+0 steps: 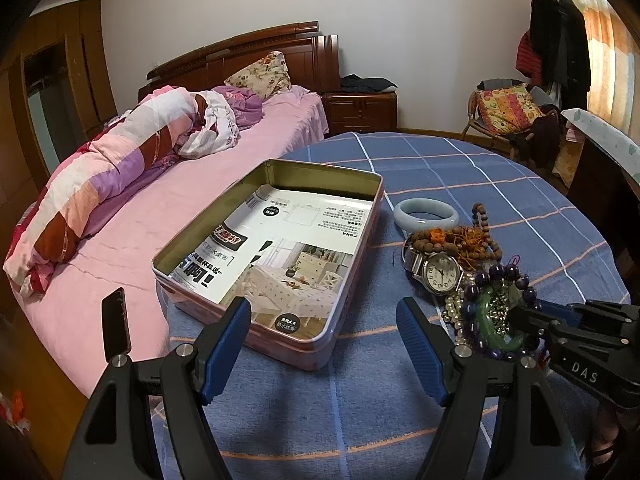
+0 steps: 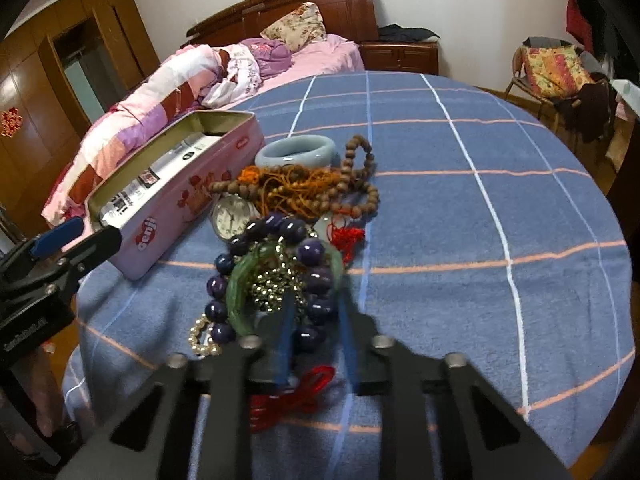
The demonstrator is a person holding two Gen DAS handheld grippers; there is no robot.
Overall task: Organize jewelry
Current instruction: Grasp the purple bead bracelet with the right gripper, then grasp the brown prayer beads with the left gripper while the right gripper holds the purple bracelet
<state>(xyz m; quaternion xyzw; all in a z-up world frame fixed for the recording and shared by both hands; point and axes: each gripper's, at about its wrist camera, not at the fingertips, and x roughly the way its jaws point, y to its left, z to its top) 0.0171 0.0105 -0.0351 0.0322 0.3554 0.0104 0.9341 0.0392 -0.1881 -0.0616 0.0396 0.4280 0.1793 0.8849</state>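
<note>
The desk (image 1: 460, 168) is covered with a blue checked cloth and stands beside a bed (image 1: 168, 208) with pink sheets.

An open pink tin (image 1: 224, 216) rests on the left part of the desk. Printed paper lines its floor. No jewelry lies in it.

The jewelry forms one heap just to the right of the tin:
- A pale bangle (image 1: 425, 215) lies at the far end of the heap.
- Brown wooden beads (image 1: 456, 242) with orange cord lie next to the bangle, on its near side.
- A wristwatch (image 1: 440, 272) lies face up, touching the wooden beads.
- A purple bead bracelet (image 2: 316, 280), a green bangle (image 2: 236, 292) and a string of small metallic beads (image 2: 276, 284) are tangled together at the near end.
- A red cord (image 2: 300, 392) lies under the right hand-held gripper.

The left hand-held gripper (image 1: 324, 350) hovers over the near end of the tin. Its blue pads stand wide apart and hold nothing.

The right hand-held gripper (image 2: 316, 312) points down into the near end of the heap. Its jaws stand narrowly apart, with the purple bead bracelet between them. The right wrist view is blurred here, so whether the pads press on the beads cannot be told.
</note>
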